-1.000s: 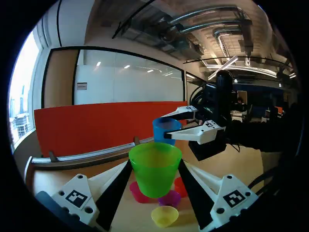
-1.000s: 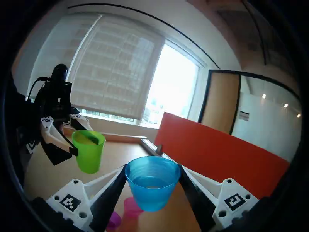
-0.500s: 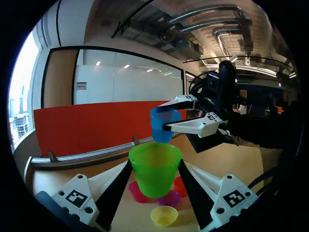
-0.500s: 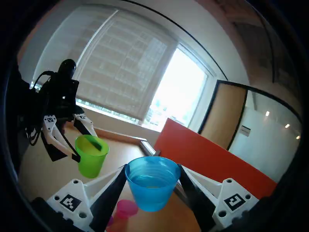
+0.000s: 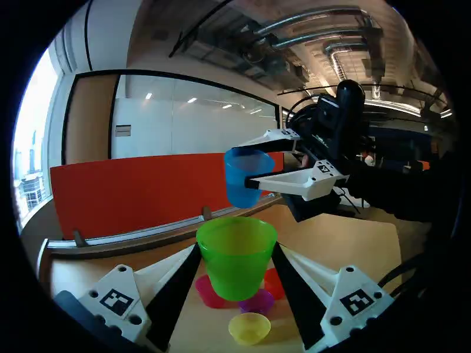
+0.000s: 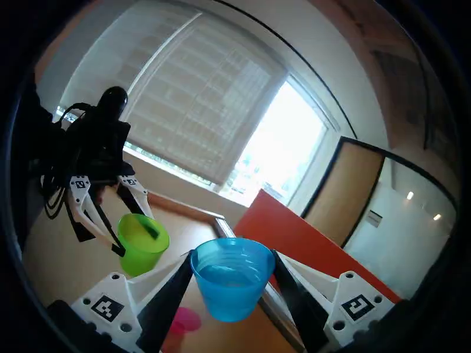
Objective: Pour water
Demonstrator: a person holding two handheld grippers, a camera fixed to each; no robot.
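Left tool (image 5: 236, 250): held about level, both fingers pressed against the sides of a green cup (image 5: 236, 276).
Right tool (image 6: 232, 259): both fingers pressed on a blue cup (image 6: 231, 294); held higher than the left tool, just beyond it.

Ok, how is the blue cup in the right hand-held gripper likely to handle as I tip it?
The blue cup looks like thin translucent plastic, so it probably flexes if the right hand-held gripper squeezes harder. It holds some water, so its weight likely shifts toward the rim when tilted. The smooth tapered wall might slip.
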